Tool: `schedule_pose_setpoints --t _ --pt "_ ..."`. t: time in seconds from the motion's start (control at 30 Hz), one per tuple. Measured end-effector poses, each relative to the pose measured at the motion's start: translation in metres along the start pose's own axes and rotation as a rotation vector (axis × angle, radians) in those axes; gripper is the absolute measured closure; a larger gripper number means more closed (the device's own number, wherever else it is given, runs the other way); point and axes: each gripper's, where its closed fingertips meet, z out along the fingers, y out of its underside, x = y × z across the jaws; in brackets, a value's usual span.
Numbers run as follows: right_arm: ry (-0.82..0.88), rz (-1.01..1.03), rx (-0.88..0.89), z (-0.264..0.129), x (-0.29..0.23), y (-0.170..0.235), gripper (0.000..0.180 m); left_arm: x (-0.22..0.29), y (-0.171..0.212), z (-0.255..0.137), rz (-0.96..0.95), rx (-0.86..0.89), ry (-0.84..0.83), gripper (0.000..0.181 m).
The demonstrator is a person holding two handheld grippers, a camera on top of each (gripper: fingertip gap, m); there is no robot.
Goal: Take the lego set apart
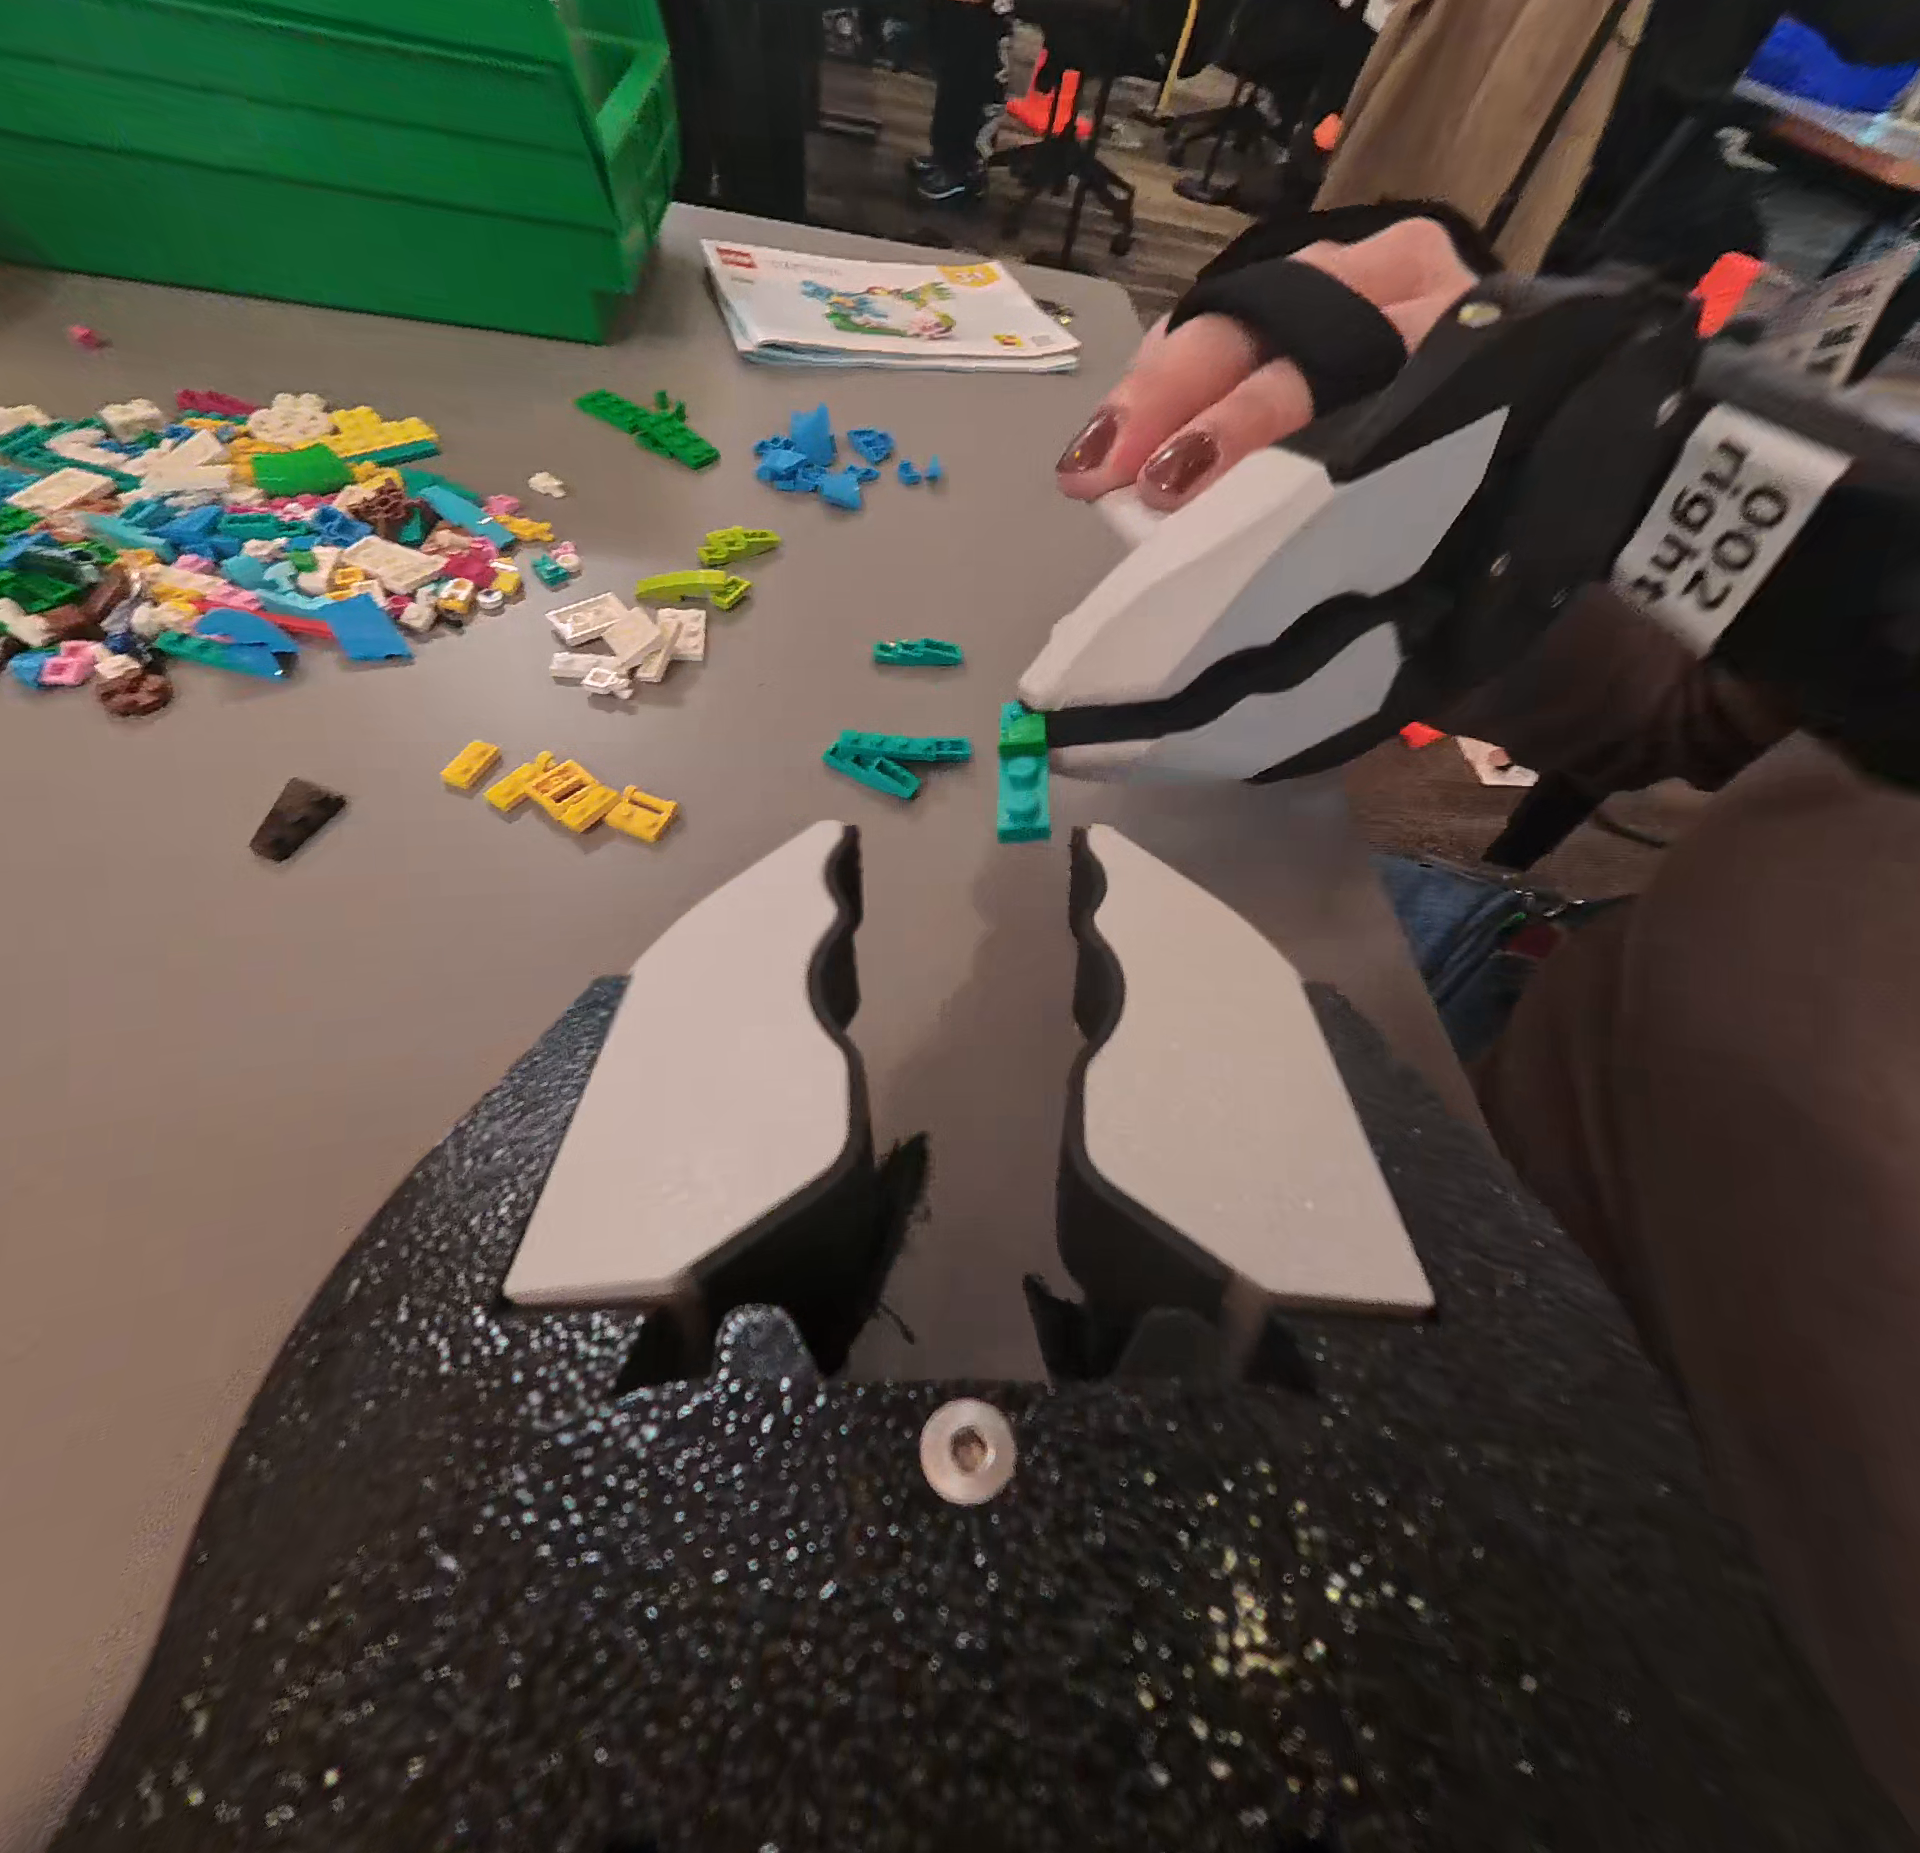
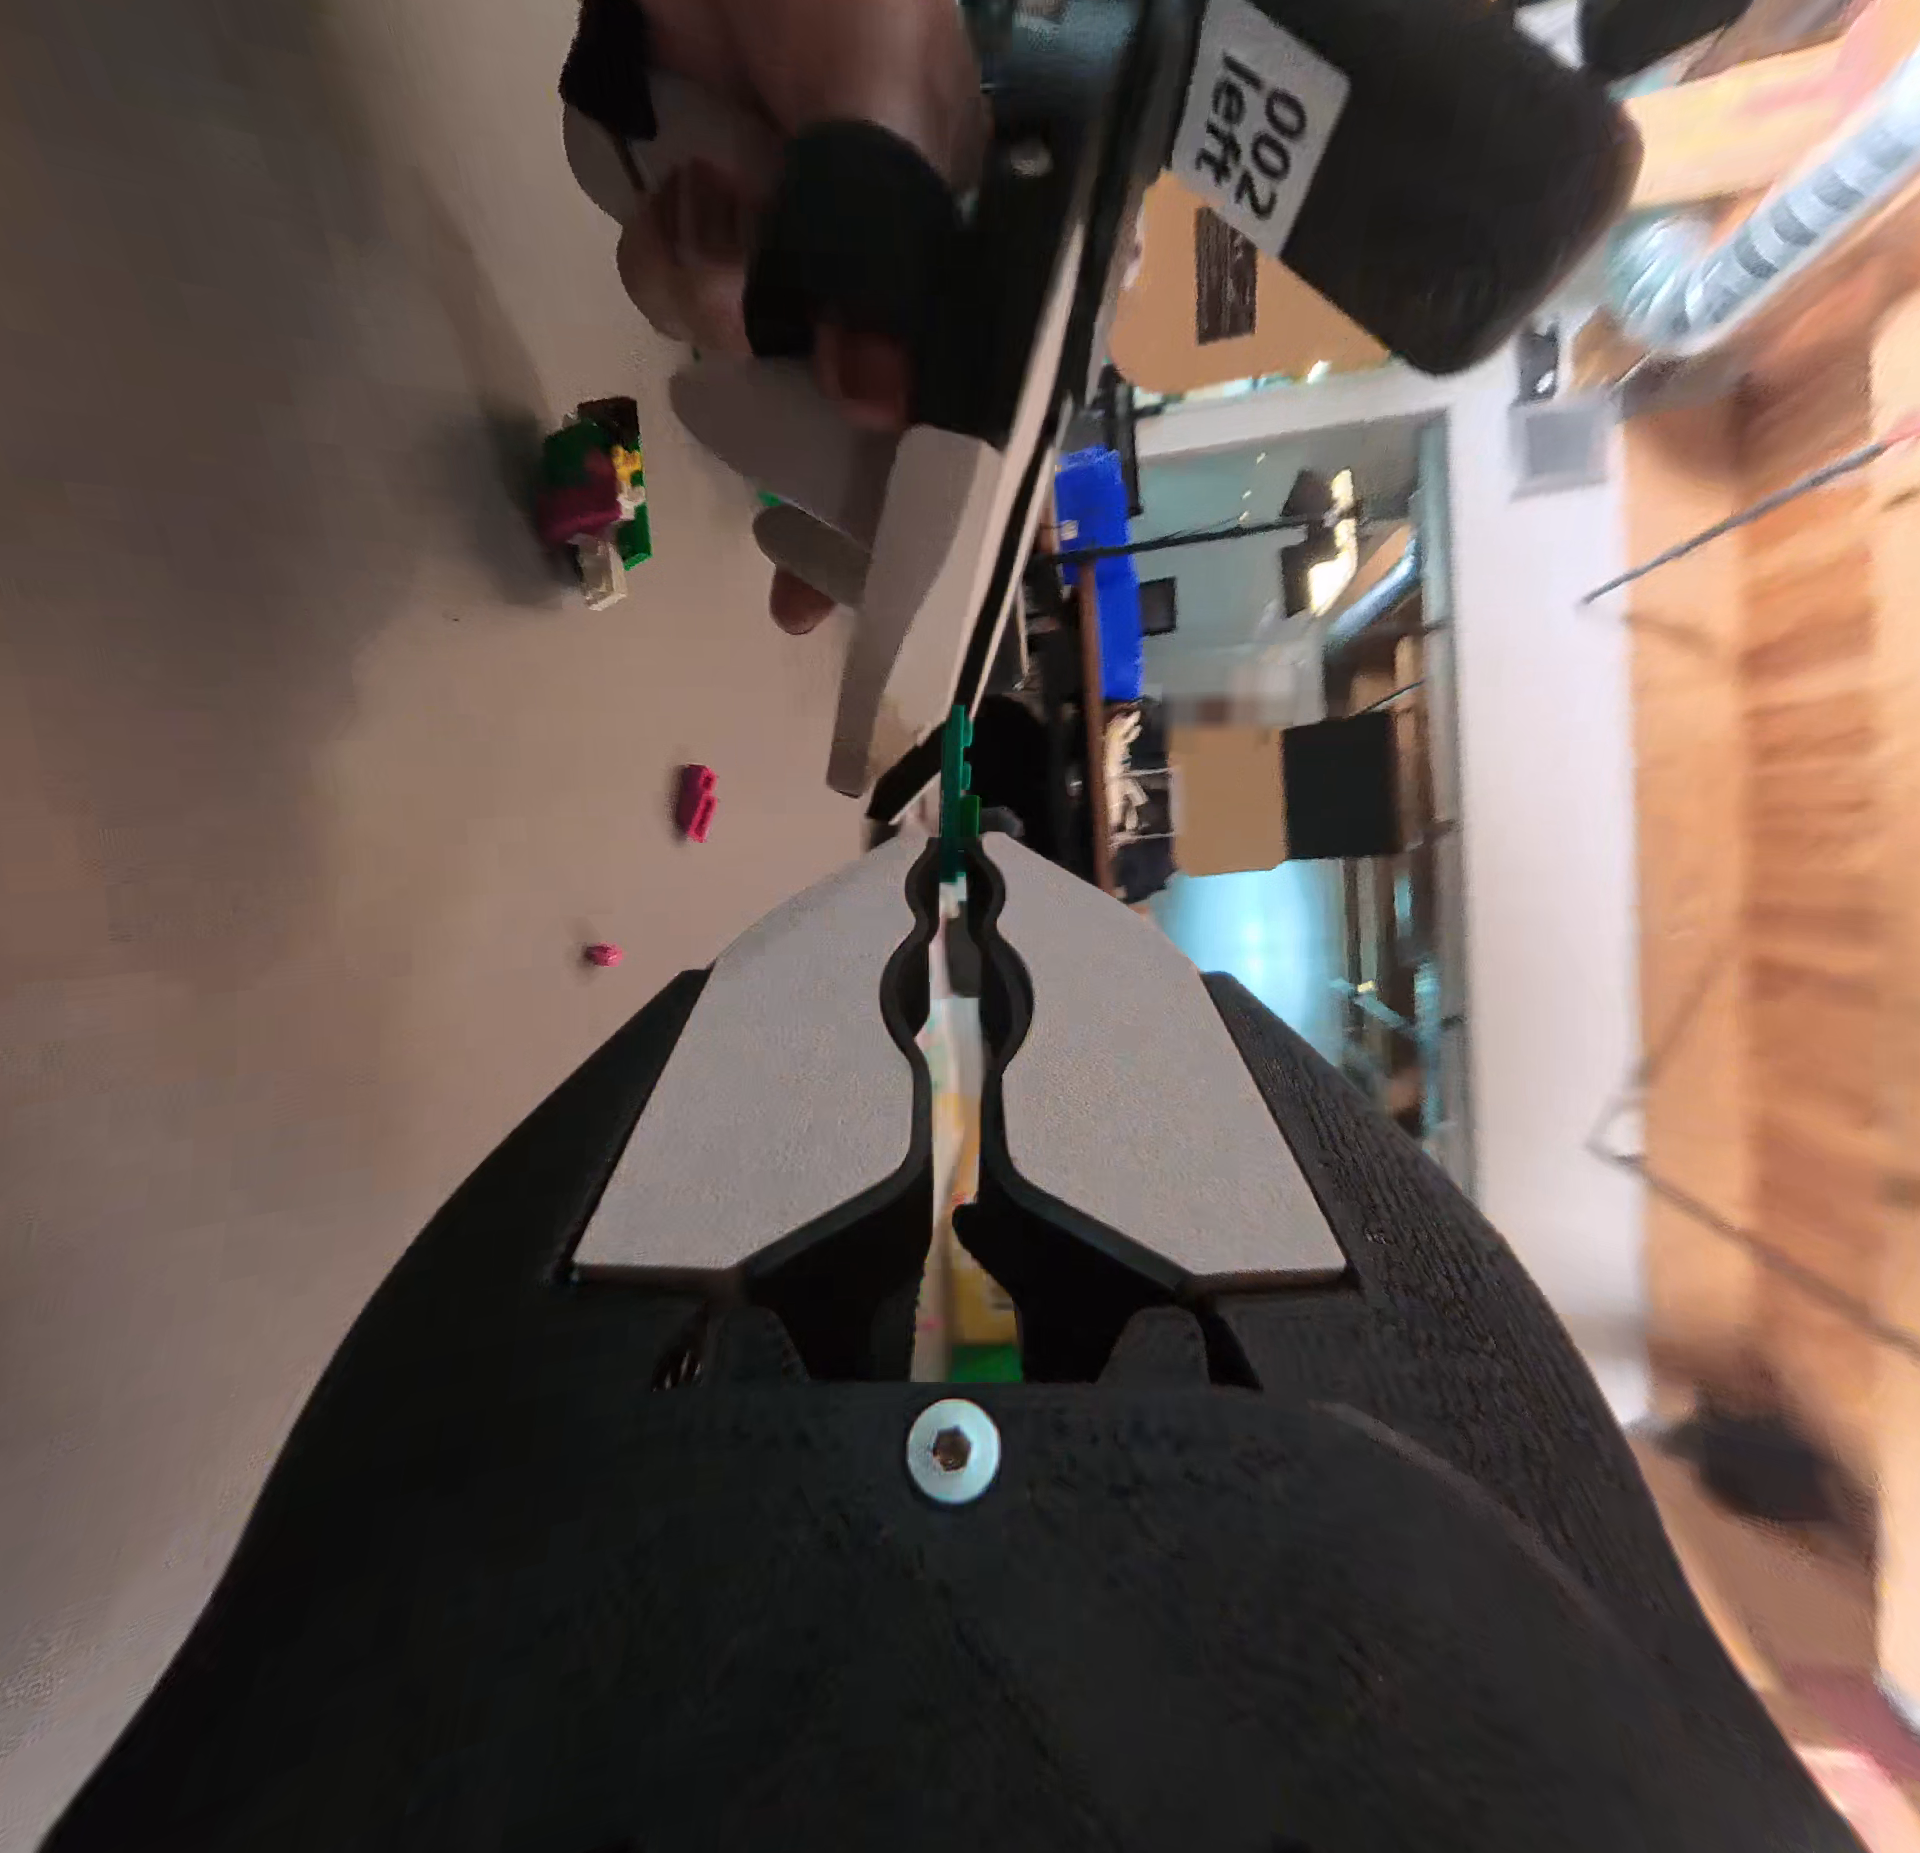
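Observation:
My right gripper (image 2: 954,849) is shut on a small teal and green lego plate assembly (image 2: 958,785) and holds it edge-on just above the grey table (image 1: 416,1024). In the left wrist view the right gripper (image 1: 1039,728) comes in from the right, and the assembly (image 1: 1023,769) hangs from its tips. My left gripper (image 1: 968,842) is open and empty, its tips just short of the assembly's lower end. In the right wrist view, one of the left gripper's fingers (image 2: 899,598) lies right beside the plate.
A big pile of loose pieces (image 1: 208,536) lies at the left, with sorted groups of yellow (image 1: 566,787), white (image 1: 629,640), blue (image 1: 821,453) and teal (image 1: 896,756) pieces. Green bins (image 1: 312,120) and a booklet (image 1: 883,302) sit at the back. A small built chunk (image 2: 597,499) lies on the table.

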Motion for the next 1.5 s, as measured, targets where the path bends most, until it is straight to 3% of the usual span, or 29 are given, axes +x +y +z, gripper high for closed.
schedule_pose_setpoints --t 0.17,0.4,0.5,0.57,0.7,0.73,0.97,1.1,1.5 --pt "0.008 -0.148 0.01 0.004 -0.007 -0.009 0.177 0.011 -0.007 -0.008 0.06 0.046 0.043 0.173" --pt "-0.032 -0.127 0.002 0.006 -0.014 -0.006 0.178 0.001 0.009 -0.005 0.126 -0.066 -0.062 0.164" --pt "-0.034 -0.119 0.012 0.004 -0.014 -0.007 0.177 0.007 0.009 -0.005 0.167 -0.065 -0.031 0.173" --pt "-0.113 0.019 0.033 0.002 -0.019 -0.008 0.171 0.007 0.013 -0.004 0.231 -0.089 -0.046 0.173" --pt "-0.411 0.491 0.043 0.0 -0.032 -0.012 0.149 0.005 0.027 -0.002 0.441 -0.191 -0.11 0.173" --pt "-0.461 0.539 0.038 0.0 -0.035 -0.012 0.152 0.007 0.029 -0.001 0.487 -0.207 -0.108 0.173" --pt "-0.657 0.599 0.045 0.0 -0.052 -0.02 0.172 0.017 0.039 0.002 0.578 -0.239 -0.056 0.173" --pt "-0.737 0.665 0.061 -0.003 -0.057 -0.024 0.173 0.02 0.045 0.002 0.658 -0.265 -0.048 0.173" --pt "-0.981 1.181 0.246 -0.015 -0.057 -0.026 0.173 0.03 0.043 0.008 0.796 -0.208 -0.063 0.174"
